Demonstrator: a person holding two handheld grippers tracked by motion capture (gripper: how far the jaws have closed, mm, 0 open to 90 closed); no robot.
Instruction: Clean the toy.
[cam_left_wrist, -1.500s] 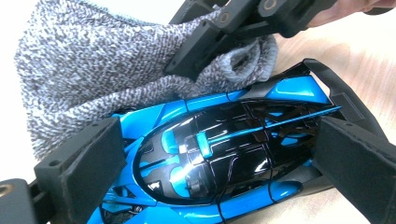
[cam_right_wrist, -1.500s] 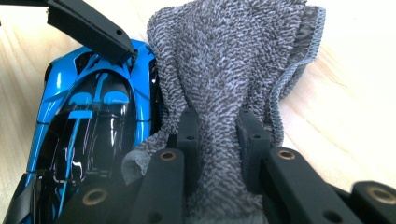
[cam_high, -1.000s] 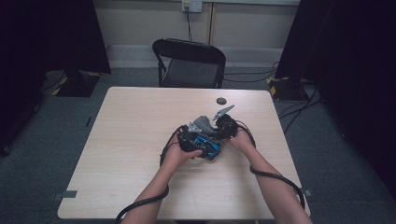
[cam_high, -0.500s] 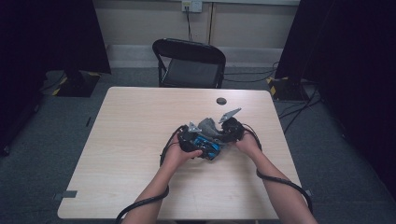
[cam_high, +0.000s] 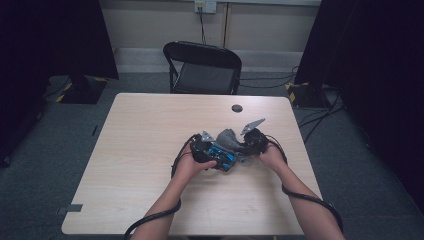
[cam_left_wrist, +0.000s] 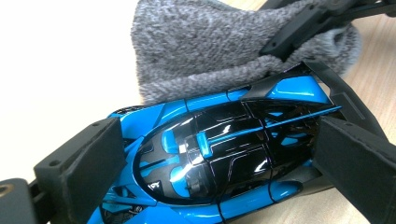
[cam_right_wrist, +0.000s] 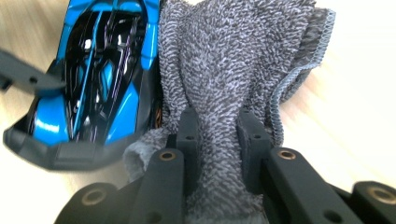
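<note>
From the high view my two forearms come in at the bottom edge with black cables trailing along them, and both hands meet a little right of centre on the pale wooden surface (cam_high: 140, 150).

My left gripper (cam_high: 212, 156) holds the glossy blue and black toy race car (cam_high: 222, 159). In the left gripper view the car's (cam_left_wrist: 219, 158) body lies crosswise between the two black jaws, one pad against each flank, so the gripper is pinching the car by its sides.

Just beside it, my right gripper (cam_high: 239, 146) has the grey terry cloth (cam_high: 229, 138). In the right gripper view a bunched fold of the cloth (cam_right_wrist: 233, 70) runs up between the jaws, which are pressed tight onto it, and the rest of the cloth fans out ahead with its stitched hem at the right. The cloth lies against the car's (cam_right_wrist: 93, 70) side there, touching it. A grey three-cornered plate tops each gripper.

Farther up the surface, near the back edge, sits a small round black disc (cam_high: 237, 108), well apart from the hands. Beyond the surface stands a black folding chair (cam_high: 202, 67) on the grey carpet.
</note>
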